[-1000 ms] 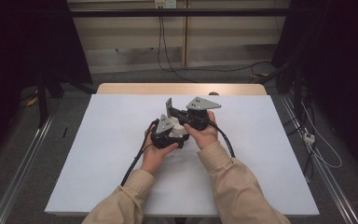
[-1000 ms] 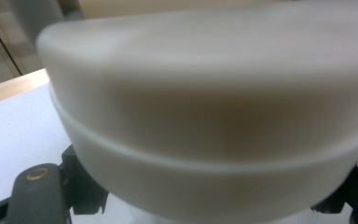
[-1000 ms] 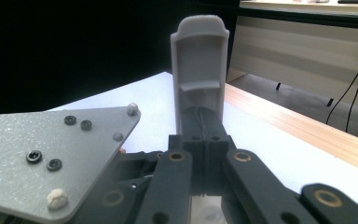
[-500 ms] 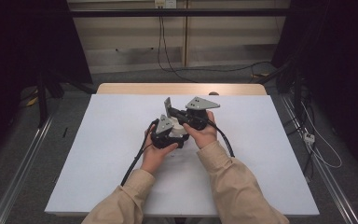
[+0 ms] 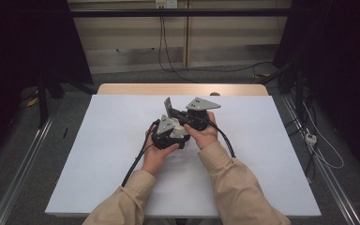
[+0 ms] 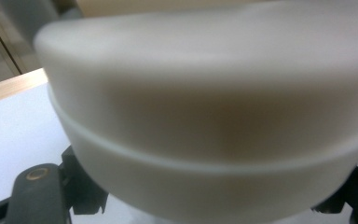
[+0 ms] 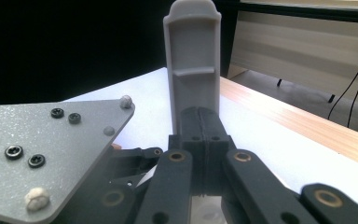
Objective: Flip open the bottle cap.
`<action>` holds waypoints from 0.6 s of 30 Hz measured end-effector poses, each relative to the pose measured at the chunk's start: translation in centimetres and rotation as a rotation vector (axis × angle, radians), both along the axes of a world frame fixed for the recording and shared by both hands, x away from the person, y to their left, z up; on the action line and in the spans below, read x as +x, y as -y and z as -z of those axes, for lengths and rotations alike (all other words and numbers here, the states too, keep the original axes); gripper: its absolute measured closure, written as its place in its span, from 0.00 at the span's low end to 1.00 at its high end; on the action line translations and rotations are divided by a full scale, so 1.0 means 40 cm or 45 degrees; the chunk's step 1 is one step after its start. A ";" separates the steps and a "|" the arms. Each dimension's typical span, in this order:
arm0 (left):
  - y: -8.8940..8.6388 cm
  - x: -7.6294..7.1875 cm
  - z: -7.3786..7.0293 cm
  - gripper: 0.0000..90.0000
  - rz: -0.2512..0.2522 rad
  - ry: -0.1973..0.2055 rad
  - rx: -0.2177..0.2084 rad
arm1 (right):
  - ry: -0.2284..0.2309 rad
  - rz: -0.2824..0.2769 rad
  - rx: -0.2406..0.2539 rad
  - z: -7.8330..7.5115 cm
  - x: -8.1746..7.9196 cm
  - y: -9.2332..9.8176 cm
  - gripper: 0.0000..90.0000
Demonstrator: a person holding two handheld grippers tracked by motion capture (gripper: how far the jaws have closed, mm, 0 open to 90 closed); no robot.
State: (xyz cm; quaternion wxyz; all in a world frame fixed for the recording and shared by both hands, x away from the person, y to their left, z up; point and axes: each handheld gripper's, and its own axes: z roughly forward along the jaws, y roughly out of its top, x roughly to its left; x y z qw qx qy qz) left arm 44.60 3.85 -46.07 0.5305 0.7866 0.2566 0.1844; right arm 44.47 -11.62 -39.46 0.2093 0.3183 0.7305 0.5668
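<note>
Both hands hold their grippers close together over the middle of the white table [image 5: 98, 154]. My right gripper [image 7: 200, 140] is shut on a flat grey plastic piece [image 7: 192, 70], which stands upright from the closed jaws; the same grey piece [image 5: 168, 107] rises just left of the right gripper [image 5: 172, 114] in the high view. My left gripper [image 5: 180, 136] sits just below it, shut on a white rounded thing [image 6: 205, 116] that is blurred and very close to its camera. The white thing [image 5: 182, 127] peeks out between the two grippers. The left gripper's grey plate [image 7: 42, 149] lies beside the right jaws.
Black cables [image 5: 136, 164] trail from the grippers toward the table's near edge. A wooden strip [image 5: 183, 89] borders the far side of the table. Metal rails [image 5: 23, 159] run along the floor on both sides.
</note>
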 end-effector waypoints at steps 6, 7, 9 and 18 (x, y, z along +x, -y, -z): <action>0.001 -0.001 0.000 0.21 -0.002 -0.002 -0.003 | 0.007 0.003 0.011 -0.010 0.006 0.000 1.00; 0.001 0.000 0.000 0.21 -0.002 -0.002 -0.003 | 0.007 -0.001 0.012 -0.013 0.006 -0.001 1.00; 0.001 0.000 0.000 0.21 -0.002 -0.004 -0.005 | 0.007 -0.008 0.011 -0.015 0.007 -0.005 1.00; 0.000 0.002 0.000 0.21 0.003 -0.006 -0.008 | -0.006 -0.022 0.004 -0.021 0.016 -0.005 1.00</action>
